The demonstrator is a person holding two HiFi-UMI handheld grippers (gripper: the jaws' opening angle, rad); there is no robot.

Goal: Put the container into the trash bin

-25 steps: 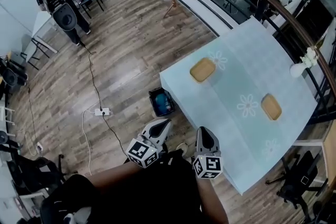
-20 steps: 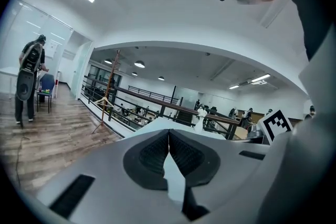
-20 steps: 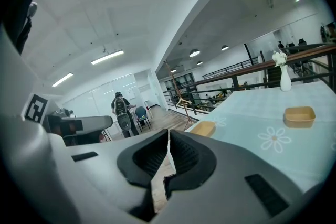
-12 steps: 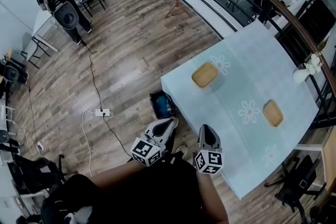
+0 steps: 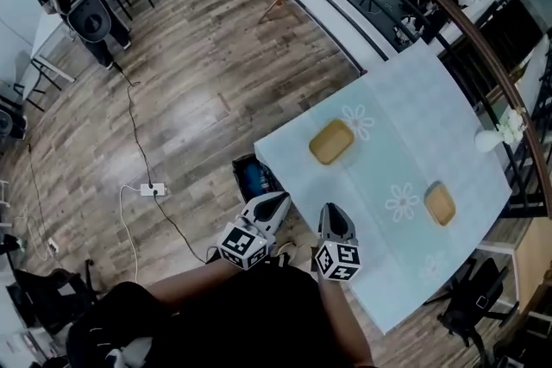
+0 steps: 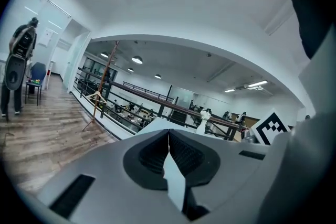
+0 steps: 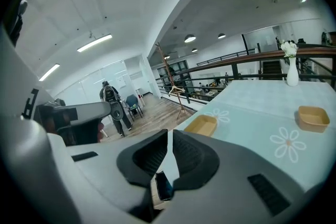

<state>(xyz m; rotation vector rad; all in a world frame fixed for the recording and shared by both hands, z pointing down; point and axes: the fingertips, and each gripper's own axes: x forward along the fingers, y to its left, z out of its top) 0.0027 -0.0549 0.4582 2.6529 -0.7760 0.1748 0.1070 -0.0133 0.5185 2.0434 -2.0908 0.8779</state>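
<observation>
Two tan shallow containers lie on the light blue table [image 5: 388,271]: one [image 5: 331,141] near the left corner, the other [image 5: 440,203] further right. A black trash bin [image 5: 255,177] with blue contents stands on the floor against the table's left corner. My left gripper [image 5: 278,200] and right gripper [image 5: 330,212] are held close to my body, short of the table's near edge, both shut with nothing in them. In the right gripper view the near container [image 7: 200,124] and the far container [image 7: 313,117] lie ahead of the shut right gripper [image 7: 170,134]. The left gripper [image 6: 168,134] points over the table towards the railing.
A white vase [image 5: 488,140] with flowers stands at the table's far right edge. A power strip [image 5: 150,189] and its cable lie on the wooden floor to the left. A person with a backpack [image 5: 73,0] stands far off. A dark railing [image 5: 448,4] runs behind the table; an office chair [image 5: 470,306] stands lower right.
The head view has shifted a little, so the table and bin sit slightly further left in the frame. Both grippers stay shut, in about the same place.
</observation>
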